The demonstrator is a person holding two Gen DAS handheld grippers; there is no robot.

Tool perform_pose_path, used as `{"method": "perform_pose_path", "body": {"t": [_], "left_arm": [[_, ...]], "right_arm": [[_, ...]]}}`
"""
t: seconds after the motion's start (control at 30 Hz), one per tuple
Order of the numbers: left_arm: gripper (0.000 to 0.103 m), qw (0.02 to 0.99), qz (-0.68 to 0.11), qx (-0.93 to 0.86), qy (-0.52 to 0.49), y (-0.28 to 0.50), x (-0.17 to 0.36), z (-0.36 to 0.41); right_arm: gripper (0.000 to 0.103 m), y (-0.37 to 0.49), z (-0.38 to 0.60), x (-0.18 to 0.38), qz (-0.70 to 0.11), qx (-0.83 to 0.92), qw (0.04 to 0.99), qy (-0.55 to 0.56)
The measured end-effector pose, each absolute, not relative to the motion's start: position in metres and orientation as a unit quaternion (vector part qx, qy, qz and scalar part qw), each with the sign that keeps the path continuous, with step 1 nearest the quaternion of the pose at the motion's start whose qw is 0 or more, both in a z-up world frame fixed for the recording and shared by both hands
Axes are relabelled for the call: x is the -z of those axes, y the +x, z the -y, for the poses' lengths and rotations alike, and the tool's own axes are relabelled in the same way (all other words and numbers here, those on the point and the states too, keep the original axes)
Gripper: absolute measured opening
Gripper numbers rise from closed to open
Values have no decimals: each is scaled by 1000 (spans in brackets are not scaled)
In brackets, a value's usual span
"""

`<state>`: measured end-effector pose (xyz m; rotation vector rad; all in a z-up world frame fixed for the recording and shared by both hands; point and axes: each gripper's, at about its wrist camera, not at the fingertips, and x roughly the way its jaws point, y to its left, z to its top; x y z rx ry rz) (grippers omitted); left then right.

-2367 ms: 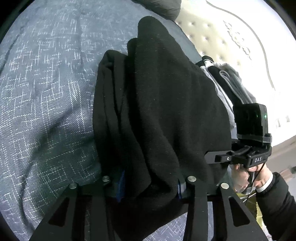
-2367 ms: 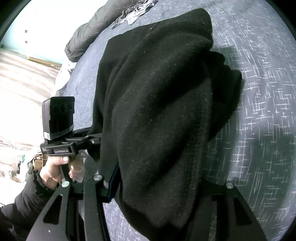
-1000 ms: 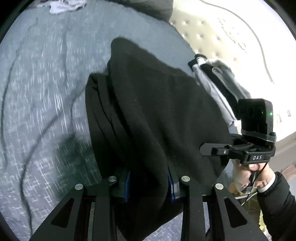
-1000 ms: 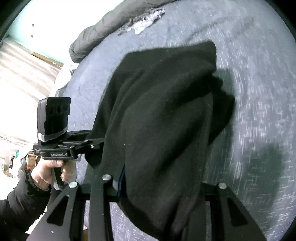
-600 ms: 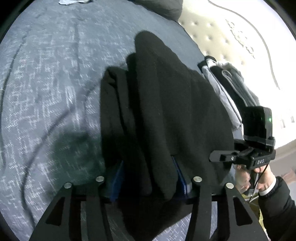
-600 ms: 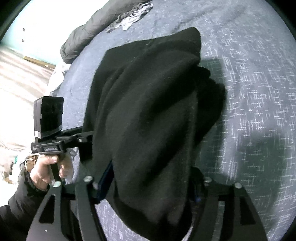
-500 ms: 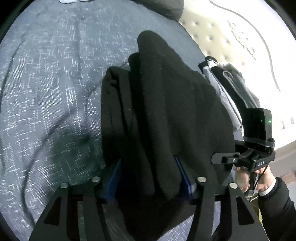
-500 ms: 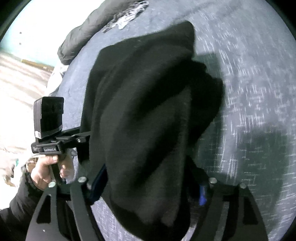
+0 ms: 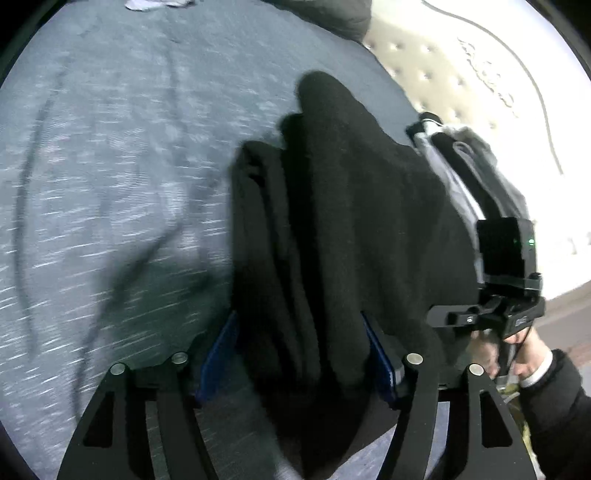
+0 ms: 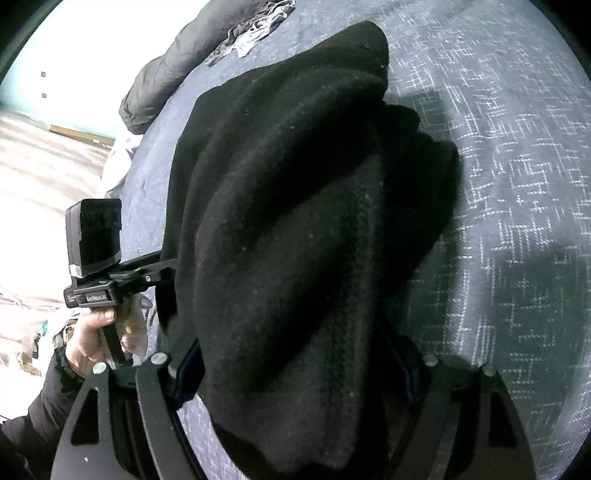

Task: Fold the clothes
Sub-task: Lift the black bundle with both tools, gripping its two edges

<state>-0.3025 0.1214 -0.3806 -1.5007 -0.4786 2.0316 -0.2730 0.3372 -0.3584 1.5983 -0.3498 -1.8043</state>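
The left tongs (image 9: 299, 354) stood fairly wide yet clamped a thick bundle of the black garment (image 9: 332, 229), low in the frame. The right tongs (image 10: 295, 373) gripped its other end likewise. The garment hung over the grey bed (image 9: 110, 166). Only the left view showed folded clothes (image 9: 469, 166) by the headboard (image 9: 461, 74), upper right; only the right showed a pillow (image 10: 162, 85), upper left.

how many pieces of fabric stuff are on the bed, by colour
black: 1, the folded black garment held between both grippers
grey and black: 1 stack of clothes by the headboard, pieces too bunched to count
dark grey: 1 padded quilt
pale grey: 1 crumpled cloth
total: 4
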Motion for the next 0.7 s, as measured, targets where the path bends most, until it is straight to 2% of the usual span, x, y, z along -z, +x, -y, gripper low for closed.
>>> {"method": "perform_pose_path", "body": {"t": [0.17, 0.7], "left_arm": [[82, 289, 203, -749, -560, -306, 392, -120], [80, 292, 155, -778, -535, -291, 384, -137]], "right_arm": [[81, -272, -338, 357, 140, 696, 344, 615], [80, -270, -352, 356, 141, 692, 345, 618]]}}
